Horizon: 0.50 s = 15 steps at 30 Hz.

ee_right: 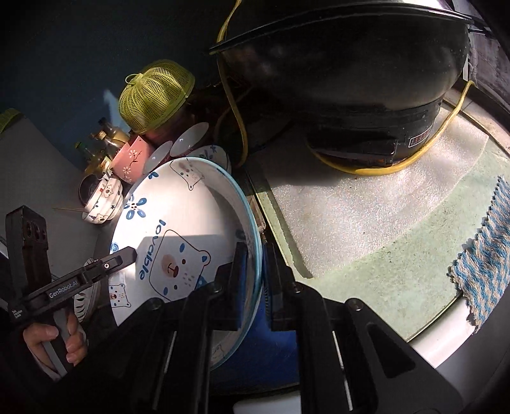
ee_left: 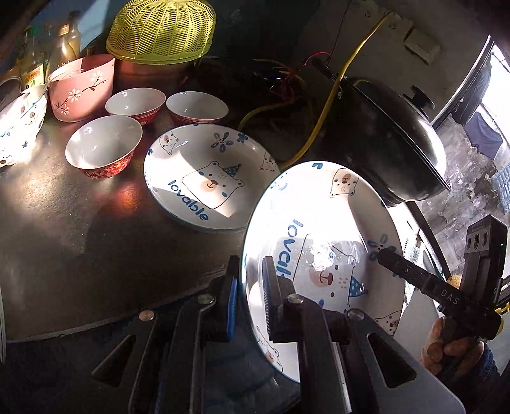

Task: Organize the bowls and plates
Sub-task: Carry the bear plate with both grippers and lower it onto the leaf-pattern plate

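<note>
A white bear-print "lovable" plate (ee_left: pixel 322 242) is held tilted above the dark table; it also shows in the right wrist view (ee_right: pixel 178 229). My left gripper (ee_left: pixel 251 286) is shut on its left rim, one finger on each side. My right gripper (ee_right: pixel 256 274) is shut on the opposite rim; it appears in the left wrist view (ee_left: pixel 382 254). A second matching plate (ee_left: pixel 207 178) lies flat on the table. Three small red-patterned bowls (ee_left: pixel 103 146) (ee_left: pixel 135 103) (ee_left: pixel 197 106) stand behind it.
A pink flowered container (ee_left: pixel 83 86), a yellow mesh basket (ee_left: pixel 159 30) upside down, bottles (ee_left: pixel 67 41) and white bear bowls (ee_left: pixel 19 124) stand at the back left. A black wok-like cooker (ee_right: pixel 344 73) with a yellow cable (ee_right: pixel 414 159) sits right. A striped cloth (ee_right: pixel 484 254) lies far right.
</note>
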### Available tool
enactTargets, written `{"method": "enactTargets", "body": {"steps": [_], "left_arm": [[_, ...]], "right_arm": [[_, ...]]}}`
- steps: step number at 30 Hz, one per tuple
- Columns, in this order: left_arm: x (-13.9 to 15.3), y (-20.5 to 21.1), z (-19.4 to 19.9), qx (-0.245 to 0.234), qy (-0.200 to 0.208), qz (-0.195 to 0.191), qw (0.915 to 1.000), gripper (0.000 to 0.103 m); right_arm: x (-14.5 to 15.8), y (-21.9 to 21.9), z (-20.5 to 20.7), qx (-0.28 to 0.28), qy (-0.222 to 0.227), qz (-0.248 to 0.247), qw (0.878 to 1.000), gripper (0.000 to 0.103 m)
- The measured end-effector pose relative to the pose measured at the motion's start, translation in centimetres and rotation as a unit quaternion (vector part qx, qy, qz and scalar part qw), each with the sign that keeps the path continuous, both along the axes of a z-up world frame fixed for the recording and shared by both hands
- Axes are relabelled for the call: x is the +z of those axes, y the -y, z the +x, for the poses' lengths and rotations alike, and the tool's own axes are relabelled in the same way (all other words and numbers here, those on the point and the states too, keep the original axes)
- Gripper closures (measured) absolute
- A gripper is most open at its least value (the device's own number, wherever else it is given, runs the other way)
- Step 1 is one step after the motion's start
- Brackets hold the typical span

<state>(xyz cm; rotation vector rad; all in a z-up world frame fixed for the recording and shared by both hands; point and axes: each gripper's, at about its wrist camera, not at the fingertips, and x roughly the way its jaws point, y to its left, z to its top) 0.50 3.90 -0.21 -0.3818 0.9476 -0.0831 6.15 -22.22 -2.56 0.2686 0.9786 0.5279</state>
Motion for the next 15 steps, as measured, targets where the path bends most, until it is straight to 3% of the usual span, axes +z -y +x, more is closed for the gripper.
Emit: {"method": "enactTargets", "body": {"steps": [15], "left_arm": [[1.0,-11.9,-7.3,0.137,0.015,0.003,0.9904,0.091]], "right_arm": [[1.0,-14.1,-1.1,0.132,0.015,-0.004,0.991,0.092]]}}
